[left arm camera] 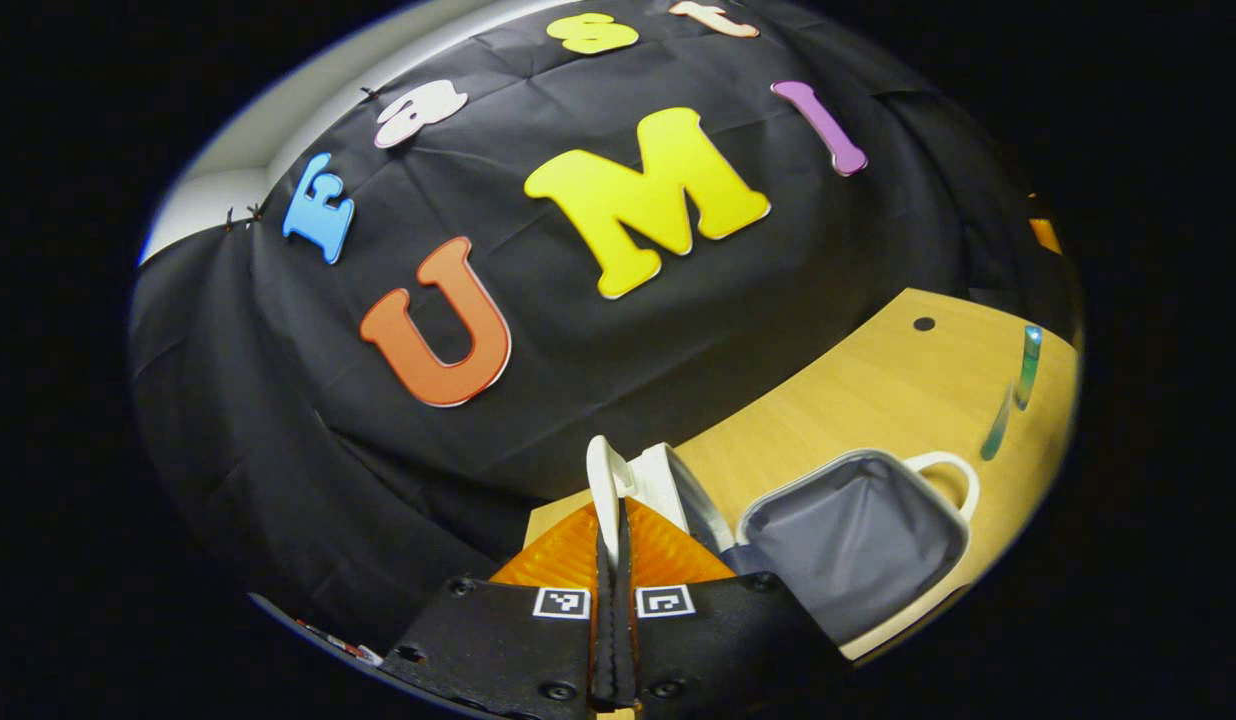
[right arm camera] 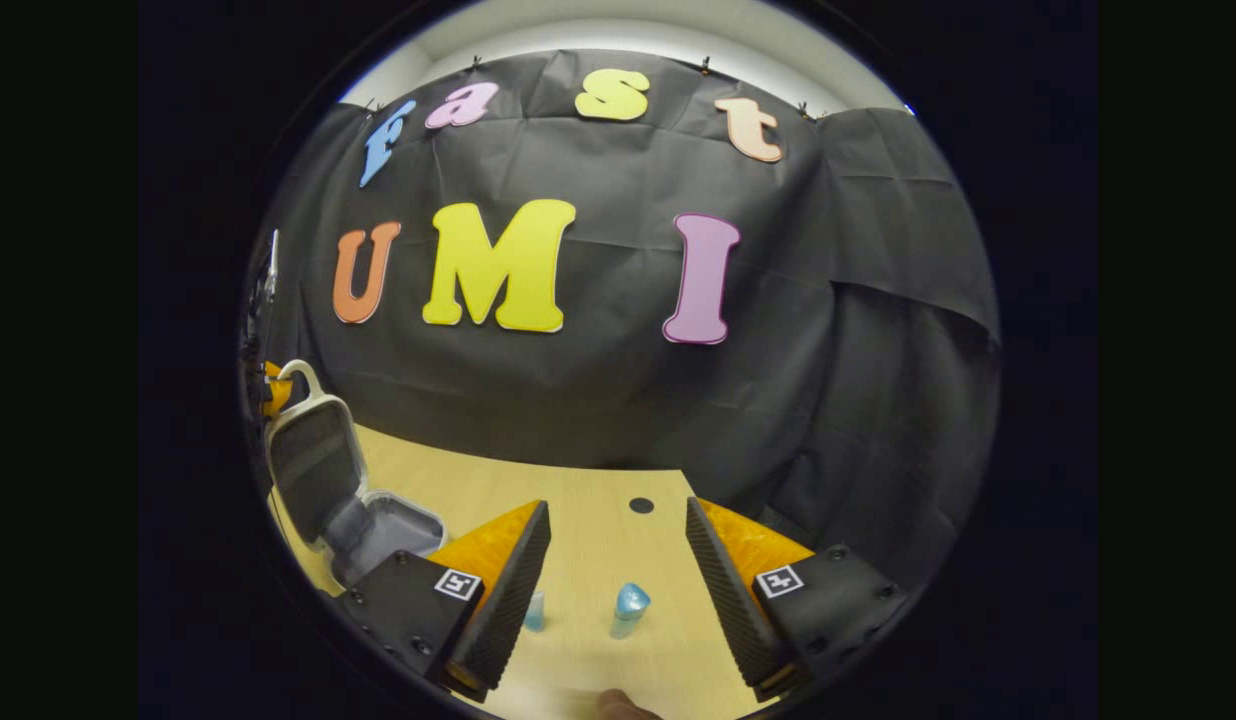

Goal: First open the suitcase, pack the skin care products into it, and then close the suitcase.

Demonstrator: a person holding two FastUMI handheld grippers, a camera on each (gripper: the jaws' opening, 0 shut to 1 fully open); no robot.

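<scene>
Suitcase (right arm camera: 323, 480) open — tubes (right arm camera: 629, 608) on the table (right arm camera: 598, 520) unpacked. Left gripper (left arm camera: 612, 530) grips the lid (left arm camera: 608, 480); right gripper (right arm camera: 618, 560) spread, empty — closing comes last

A recording booth: black cloth wall (right arm camera: 618, 380) behind a wooden table (right arm camera: 598, 510).

We find no readable words, brand names or numbers on any object. Only signs: small square black-and-white coded markers, one on each black finger mount of the left tongs (left arm camera: 612, 560) and right tongs (right arm camera: 618, 600).
</scene>
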